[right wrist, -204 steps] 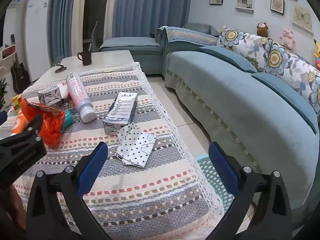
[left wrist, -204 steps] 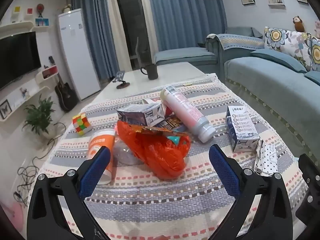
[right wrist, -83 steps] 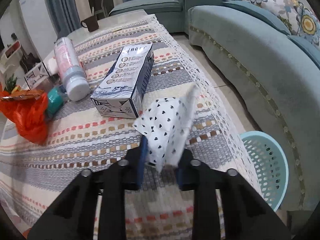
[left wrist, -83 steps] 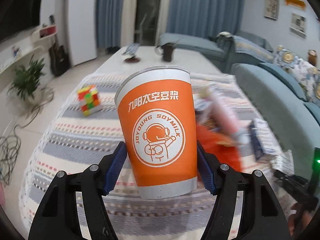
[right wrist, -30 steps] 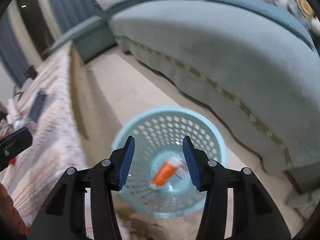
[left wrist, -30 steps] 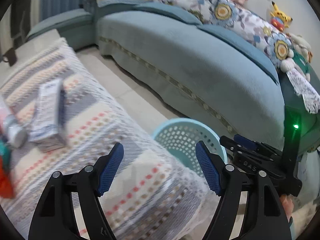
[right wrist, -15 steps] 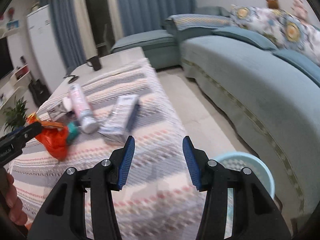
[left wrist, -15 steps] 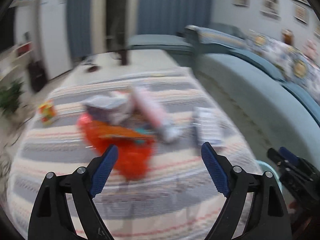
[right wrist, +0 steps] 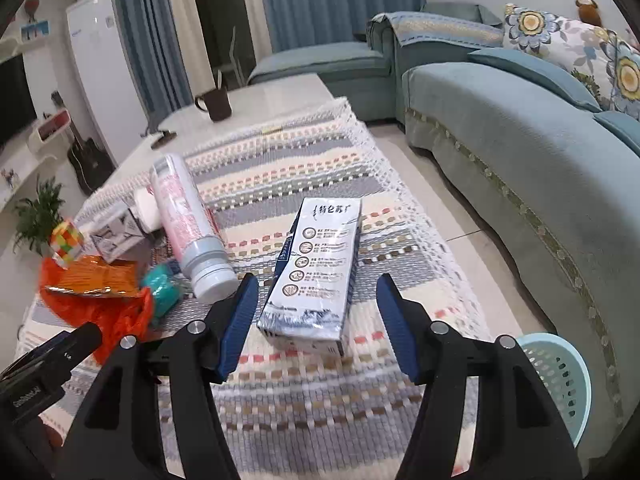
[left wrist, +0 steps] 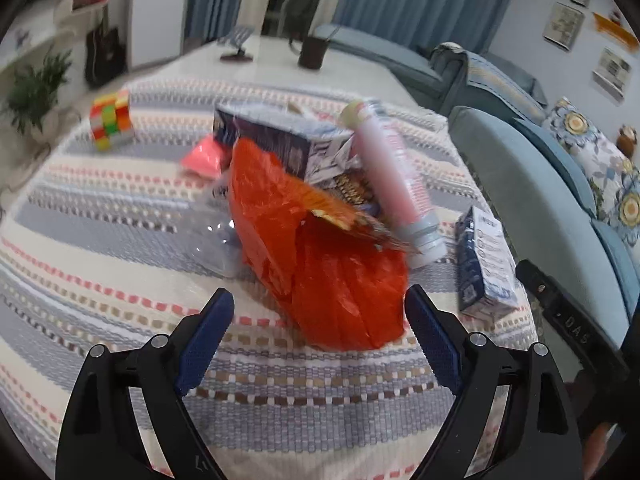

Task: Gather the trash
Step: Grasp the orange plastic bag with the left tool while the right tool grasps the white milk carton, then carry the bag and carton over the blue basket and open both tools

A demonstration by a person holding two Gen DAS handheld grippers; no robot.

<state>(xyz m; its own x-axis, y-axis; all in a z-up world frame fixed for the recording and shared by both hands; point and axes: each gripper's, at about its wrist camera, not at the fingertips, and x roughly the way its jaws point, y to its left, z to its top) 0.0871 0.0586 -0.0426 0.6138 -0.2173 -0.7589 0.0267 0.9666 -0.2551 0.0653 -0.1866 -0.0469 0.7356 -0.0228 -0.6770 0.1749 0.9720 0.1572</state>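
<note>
Trash remaining on striped tablecloth, listed left to right. Left gripper: jaws wide, empty, poised before orange plastic bag near the cloth's near edge; risk, thin film slips or tears, and the snack wrapper lying on it may spill. Pink bottle: on its side mid-cloth, likely to roll if nudged. Right gripper: jaws wide, empty, straddling the milk carton toward the right edge; risk, a corner pinch twists it loose. Blue basket: on the floor beyond the right edge, easily overshot.
</note>
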